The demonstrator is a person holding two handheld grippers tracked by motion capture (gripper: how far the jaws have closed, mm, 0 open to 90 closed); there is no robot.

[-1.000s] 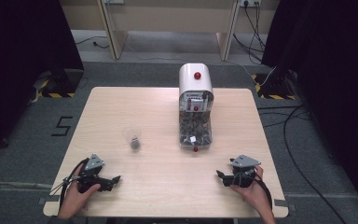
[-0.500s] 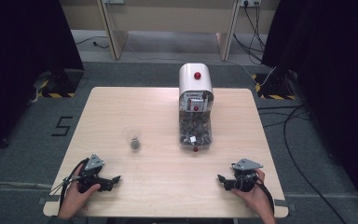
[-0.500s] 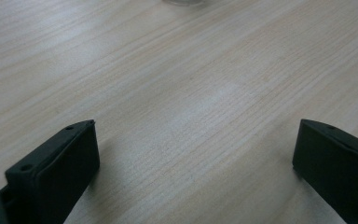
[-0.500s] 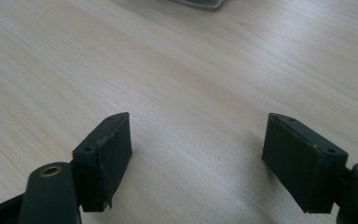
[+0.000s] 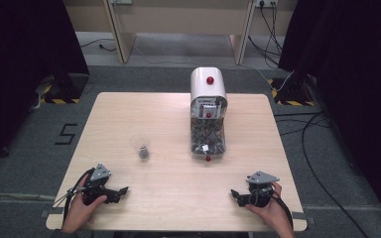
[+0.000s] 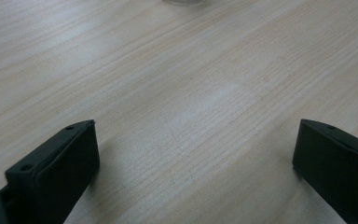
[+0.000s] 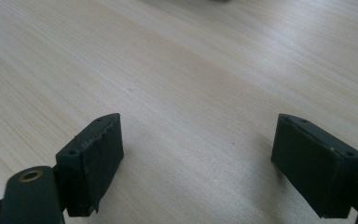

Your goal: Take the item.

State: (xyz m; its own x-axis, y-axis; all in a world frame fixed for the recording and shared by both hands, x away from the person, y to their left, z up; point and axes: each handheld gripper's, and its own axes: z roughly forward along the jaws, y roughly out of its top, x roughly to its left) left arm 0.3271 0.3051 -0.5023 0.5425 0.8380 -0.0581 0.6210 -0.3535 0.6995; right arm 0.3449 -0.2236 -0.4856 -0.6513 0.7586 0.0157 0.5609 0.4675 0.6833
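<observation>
A white dispenser (image 5: 208, 114) with a red knob on top and a clear front full of small pieces stands at the middle back of the table. A small clear cup (image 5: 142, 150) holding something dark sits left of it. My left gripper (image 5: 121, 190) rests near the front left edge, held by a hand, jaws wide apart over bare wood (image 6: 196, 140). My right gripper (image 5: 235, 195) lies near the front right edge, also open with nothing between its jaws (image 7: 196, 154).
The wooden table (image 5: 178, 198) stands on grey carpet. Cables (image 5: 317, 129) run along the floor at the right. Table legs and a wall panel stand behind the far edge.
Both grippers have shifted slightly along the front of the table; the cup and the dispenser have not moved.
</observation>
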